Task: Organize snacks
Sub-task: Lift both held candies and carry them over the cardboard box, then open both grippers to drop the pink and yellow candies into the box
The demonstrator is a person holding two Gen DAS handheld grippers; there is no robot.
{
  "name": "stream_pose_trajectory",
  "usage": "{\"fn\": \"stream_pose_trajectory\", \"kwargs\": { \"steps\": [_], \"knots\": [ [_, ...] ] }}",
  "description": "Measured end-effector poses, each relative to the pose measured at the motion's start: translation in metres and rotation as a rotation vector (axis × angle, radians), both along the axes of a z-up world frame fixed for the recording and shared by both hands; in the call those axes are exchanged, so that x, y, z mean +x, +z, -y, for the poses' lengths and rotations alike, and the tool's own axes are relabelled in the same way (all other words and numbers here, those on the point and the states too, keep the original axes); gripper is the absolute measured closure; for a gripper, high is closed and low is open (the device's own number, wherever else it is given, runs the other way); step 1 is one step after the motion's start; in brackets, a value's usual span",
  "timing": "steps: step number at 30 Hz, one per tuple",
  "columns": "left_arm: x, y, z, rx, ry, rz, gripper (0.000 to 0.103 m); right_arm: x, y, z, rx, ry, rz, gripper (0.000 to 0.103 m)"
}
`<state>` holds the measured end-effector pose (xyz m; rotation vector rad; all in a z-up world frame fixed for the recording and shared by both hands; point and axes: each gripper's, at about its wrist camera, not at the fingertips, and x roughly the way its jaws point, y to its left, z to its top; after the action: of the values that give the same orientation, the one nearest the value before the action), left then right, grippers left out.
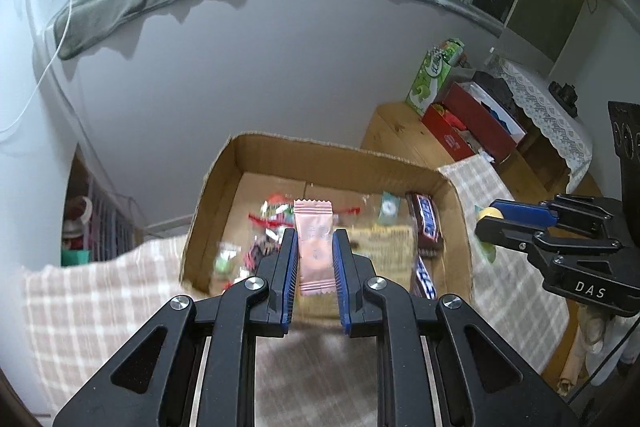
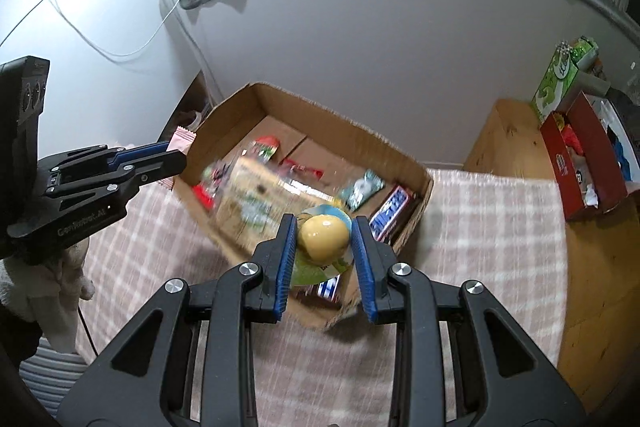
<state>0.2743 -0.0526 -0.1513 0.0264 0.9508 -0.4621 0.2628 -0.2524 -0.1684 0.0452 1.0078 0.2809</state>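
Pink and upright, a sealed snack packet (image 1: 313, 247) sits clamped between the blue pads of the left gripper (image 1: 314, 255), held in the air over the near wall of the cardboard box (image 1: 216, 187). Seen from the right wrist, only a corner of that packet (image 2: 182, 141) peeks past the same gripper (image 2: 170, 157), which hangs just left of the box's left corner.

Inside the open box (image 2: 416, 195) lies a loose heap of snacks, partly smeared by motion blur: red and green wrappers at the left, a wide beige bag (image 1: 380, 247) in the middle, a small teal packet (image 2: 364, 189) further back, and dark chocolate bars with blue and white lettering (image 1: 426, 223) along the right wall. The box rests on a pink checked cloth (image 2: 480, 227).

Further right, the right gripper (image 2: 324, 243) is clenched on a round yellow jelly cup (image 2: 323, 237) with a green foil lid, above the box's near right corner. From the left wrist it (image 1: 490, 223) shows side-on just outside the right wall, the yellow cup (image 1: 491, 214) at its tips
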Motion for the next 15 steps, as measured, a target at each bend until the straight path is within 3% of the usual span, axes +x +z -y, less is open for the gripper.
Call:
{"fn": "stream_pose_trajectory", "kwargs": {
  "steps": [15],
  "knots": [
    [0.030,-0.009,0.015,0.005,0.020,-0.028,0.087,0.040,-0.014,-0.008,-0.028,0.010,-0.035,0.074]
  ]
}}
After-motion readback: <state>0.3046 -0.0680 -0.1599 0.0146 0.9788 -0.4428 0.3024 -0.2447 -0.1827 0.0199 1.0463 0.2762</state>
